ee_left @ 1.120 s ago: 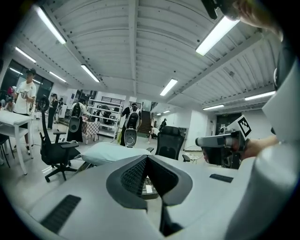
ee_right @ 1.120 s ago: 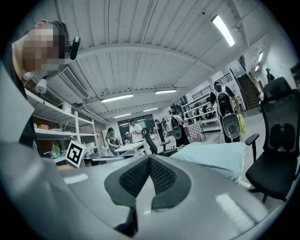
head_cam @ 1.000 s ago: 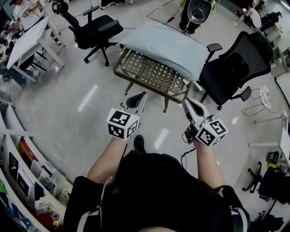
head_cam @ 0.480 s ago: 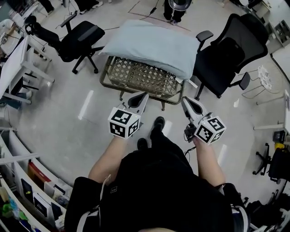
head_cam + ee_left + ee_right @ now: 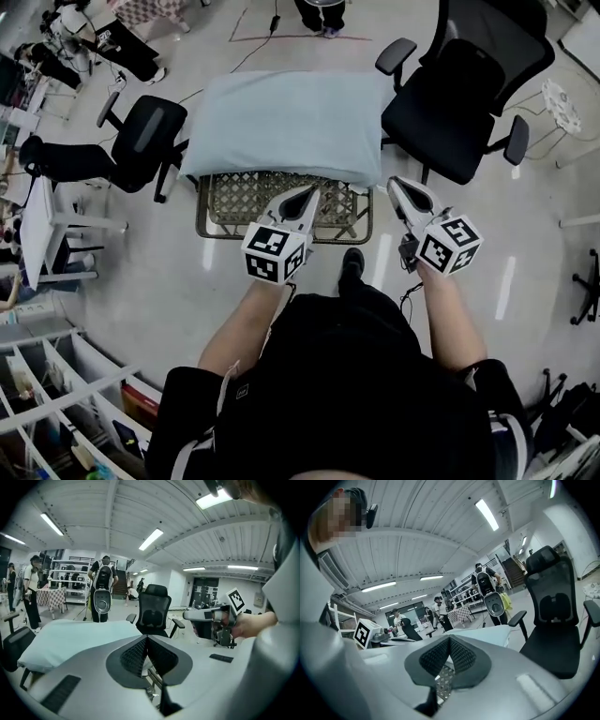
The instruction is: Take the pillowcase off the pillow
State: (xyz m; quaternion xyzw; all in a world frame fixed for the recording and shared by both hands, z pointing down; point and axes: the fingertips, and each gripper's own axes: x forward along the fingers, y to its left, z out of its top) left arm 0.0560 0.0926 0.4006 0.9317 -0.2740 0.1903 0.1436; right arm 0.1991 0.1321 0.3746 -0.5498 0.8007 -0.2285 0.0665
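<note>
the pillow point(image 5: 300, 131), wholly inside its pale blue pillowcase point(image 5: 253, 112), is seen lying flat across a lattice tabletop point(image 5: 234, 202) in the upper middle of the head view, with its side edges overhanging the frame. the left claw point(image 5: 307, 194) and the right claw point(image 5: 397, 184) are shown at the near edge of the tabletop, apart from the pillow. both are pressed fully shut, with nothing between the jaws. no cloth is gripped, so the task is judged not yet begun. the open end of the pillowcase cannot be made out from here.

several slips can be foreseen. if the claws are not opened before the cloth is reached, the pillow would merely be shoved toward the far edge. if filling is pinched together with the cloth, the whole pillow could be dragged off the tabletop onto the floor. if the closed end is pulled, nothing would be freed. the black chair point(image 5: 459, 103) at the upper right stands close enough to be snagged.
</note>
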